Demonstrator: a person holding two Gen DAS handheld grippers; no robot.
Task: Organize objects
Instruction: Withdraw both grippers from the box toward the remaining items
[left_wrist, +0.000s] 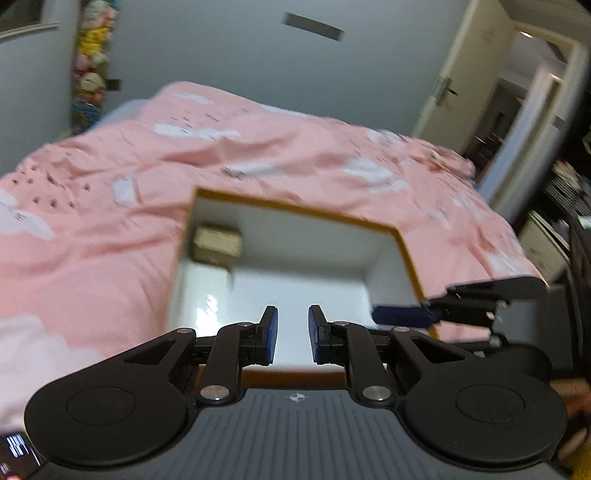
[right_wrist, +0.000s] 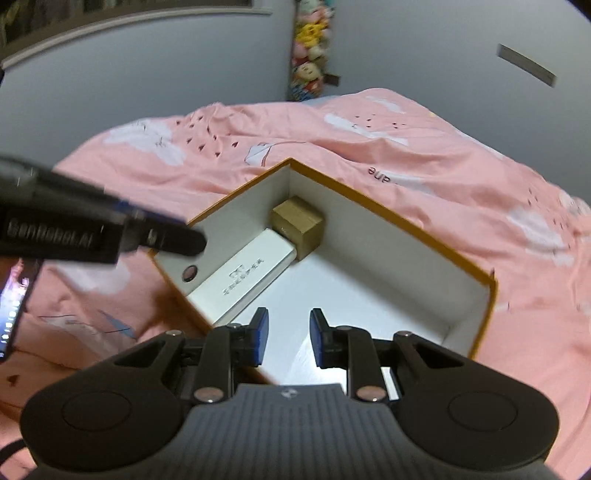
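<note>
An open box with an orange rim and white lining sits on a bed under a pink quilt, two grippers hanging above it. Inside, a small brown carton is tucked into the box's far corner; a long white carton lies along the left wall, its end touching the brown one, and a small round thing, too blurred to name, rests at that carton's near end. The rest of the box floor is bare.

Risks from here, as a judgement: the box stands on soft, rumpled bedding, so a gripper knocking its rim could tip or slide it and shift the cartons out of line. The two grippers are also close over the same box; the left one crosses the right wrist view just beside the box's left wall, and a careless reach could bring them together.

The left gripper has its fingers at a narrow gap, with nothing between the blue pads. The right gripper likewise shows a narrow gap and holds nothing; neither touches the box or its contents.
</note>
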